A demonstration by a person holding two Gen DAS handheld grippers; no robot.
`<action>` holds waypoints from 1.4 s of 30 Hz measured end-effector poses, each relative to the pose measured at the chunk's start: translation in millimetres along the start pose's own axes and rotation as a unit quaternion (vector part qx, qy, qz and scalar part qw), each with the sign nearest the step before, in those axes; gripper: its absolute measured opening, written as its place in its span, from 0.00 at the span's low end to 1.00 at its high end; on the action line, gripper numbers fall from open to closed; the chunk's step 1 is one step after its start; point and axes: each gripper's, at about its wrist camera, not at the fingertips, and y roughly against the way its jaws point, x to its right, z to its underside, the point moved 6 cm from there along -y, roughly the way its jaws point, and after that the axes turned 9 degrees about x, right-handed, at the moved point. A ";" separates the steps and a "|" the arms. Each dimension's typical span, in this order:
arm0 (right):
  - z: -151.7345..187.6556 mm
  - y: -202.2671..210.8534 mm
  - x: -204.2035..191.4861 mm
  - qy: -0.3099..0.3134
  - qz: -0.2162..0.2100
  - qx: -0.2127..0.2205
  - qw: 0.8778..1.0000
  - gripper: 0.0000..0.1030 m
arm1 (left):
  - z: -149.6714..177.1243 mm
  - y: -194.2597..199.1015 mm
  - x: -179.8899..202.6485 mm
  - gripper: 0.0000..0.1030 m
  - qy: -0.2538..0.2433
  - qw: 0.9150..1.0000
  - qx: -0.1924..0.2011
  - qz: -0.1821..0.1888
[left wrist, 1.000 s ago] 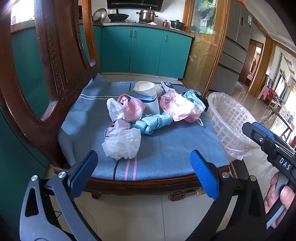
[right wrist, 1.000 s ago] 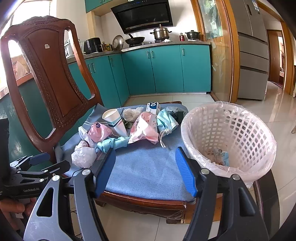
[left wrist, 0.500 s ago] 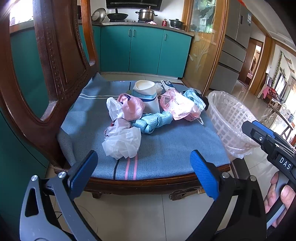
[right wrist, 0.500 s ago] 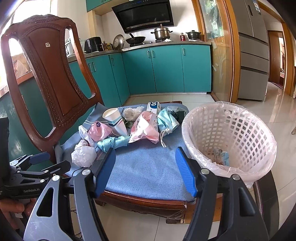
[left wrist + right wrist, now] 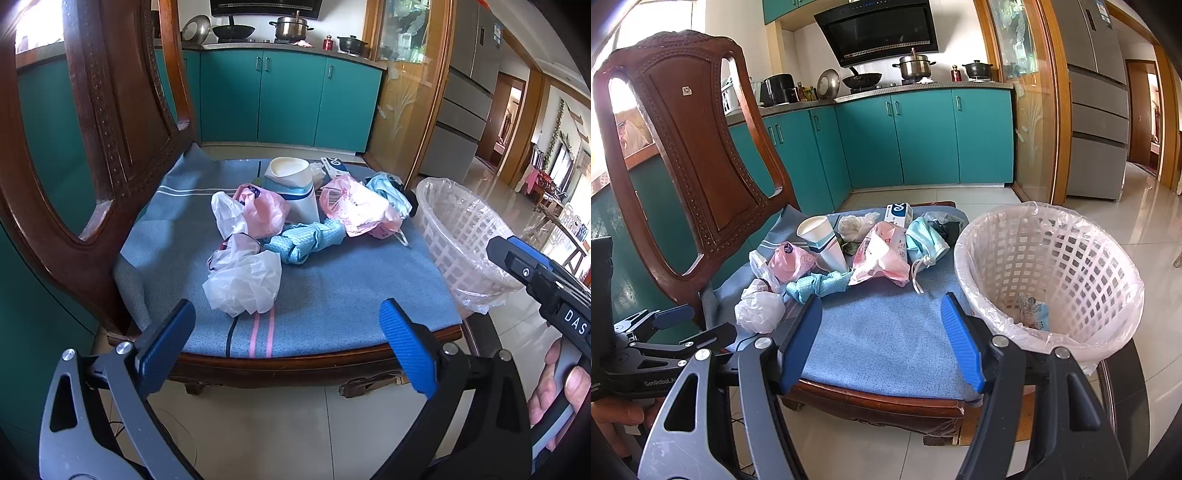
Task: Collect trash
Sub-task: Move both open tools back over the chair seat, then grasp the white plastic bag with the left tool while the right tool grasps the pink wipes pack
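Trash lies in a heap on a blue-cushioned chair seat (image 5: 332, 306): a crumpled white bag (image 5: 243, 280) (image 5: 759, 310) nearest, a pink bag (image 5: 264, 212), a teal cloth (image 5: 306, 242) (image 5: 818, 284), a white paper cup (image 5: 293, 188) (image 5: 822, 242), a pink printed wrapper (image 5: 356, 208) (image 5: 882, 254), a light blue mask (image 5: 923, 238) and a small white box (image 5: 899, 214). A white lattice basket (image 5: 1049, 280) (image 5: 458, 236) lined with a clear bag stands at the seat's right, with a small packet inside. My left gripper (image 5: 288, 341) and right gripper (image 5: 882, 339) are both open and empty, in front of the seat.
The chair's carved wooden back (image 5: 694, 147) rises at the left. Teal kitchen cabinets (image 5: 923, 136) stand behind, with a fridge (image 5: 1097, 103) at the right. The floor around is tiled.
Both grippers have drifted very slightly; the trash, chair and basket have not moved. Both grippers stay open.
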 end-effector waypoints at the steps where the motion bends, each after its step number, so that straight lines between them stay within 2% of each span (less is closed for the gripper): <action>1: 0.2 -0.2 -0.1 0.000 0.000 0.000 1.000 0.64 | 0.1 0.0 0.1 0.96 0.000 1.000 0.000 0.000; 6: 0.0 -0.3 -1.2 -0.002 -0.002 -0.001 1.000 0.64 | -0.5 -1.8 -0.7 0.96 -0.007 1.000 0.000 -0.005; 11: 0.8 -1.1 -4.4 0.000 -0.005 -0.003 1.000 0.64 | -3.1 -25.8 -17.0 0.96 -0.004 0.999 -0.019 -0.043; 17: 1.3 -11.7 -5.5 0.010 -0.005 -0.012 1.000 0.64 | 4.6 -74.7 -29.9 0.93 -0.021 0.995 -0.073 -0.069; 20: -2.2 -29.7 -7.6 0.026 -0.009 -0.023 0.999 0.64 | 15.9 -98.6 -36.5 0.74 -0.006 0.991 -0.114 -0.063; 22: -7.1 -45.8 -7.8 0.038 -0.008 -0.028 0.999 0.64 | 23.8 -107.1 -38.9 0.43 0.002 0.989 -0.135 -0.057; 23: -9.9 -57.3 -7.6 0.041 -0.010 -0.032 0.999 0.64 | 24.3 -106.4 -39.9 0.38 0.008 0.989 -0.134 -0.055; 24: -11.2 -66.0 -6.0 0.041 -0.009 -0.038 0.998 0.64 | 22.3 -103.5 -38.7 0.28 0.011 0.991 -0.128 -0.048; 25: -12.7 -75.8 -4.3 0.037 -0.008 -0.046 0.998 0.64 | 19.2 -99.1 -37.1 0.22 0.012 0.992 -0.121 -0.041; 29: -18.4 -113.4 -6.7 0.031 -0.015 -0.059 0.998 0.64 | -4.6 -59.1 -31.2 0.15 0.013 0.999 -0.046 -0.022; 31: -19.8 -137.4 -11.3 0.045 -0.012 -0.062 0.997 0.64 | -15.4 -33.6 -29.9 0.14 0.019 1.000 -0.003 -0.010; 33: -19.9 -157.1 -13.2 0.050 -0.009 -0.068 0.996 0.64 | -21.9 -17.5 -30.1 0.14 0.027 0.999 0.024 -0.003; 35: -16.3 -174.1 -12.4 0.048 -0.012 -0.088 0.995 0.58 | -26.9 -5.8 -32.1 0.13 0.029 0.999 0.042 0.000; 37: -7.7 -188.1 -13.6 0.049 -0.018 -0.117 0.992 0.37 | -29.4 -2.1 -36.3 0.13 0.025 0.999 0.048 -0.005; 38: -3.1 -191.9 -13.0 0.050 -0.016 -0.129 0.990 0.17 | -28.9 -3.2 -39.0 0.13 0.026 0.999 0.045 -0.007; 39: -2.6 -190.9 -12.9 0.045 -0.018 -0.127 0.991 0.10 | -28.5 -4.0 -40.5 0.13 0.028 0.999 0.043 -0.007; 42: -15.9 -173.7 -20.2 0.046 -0.028 -0.092 0.994 0.02 | -26.0 -2.4 -45.1 0.13 0.037 0.999 0.036 -0.007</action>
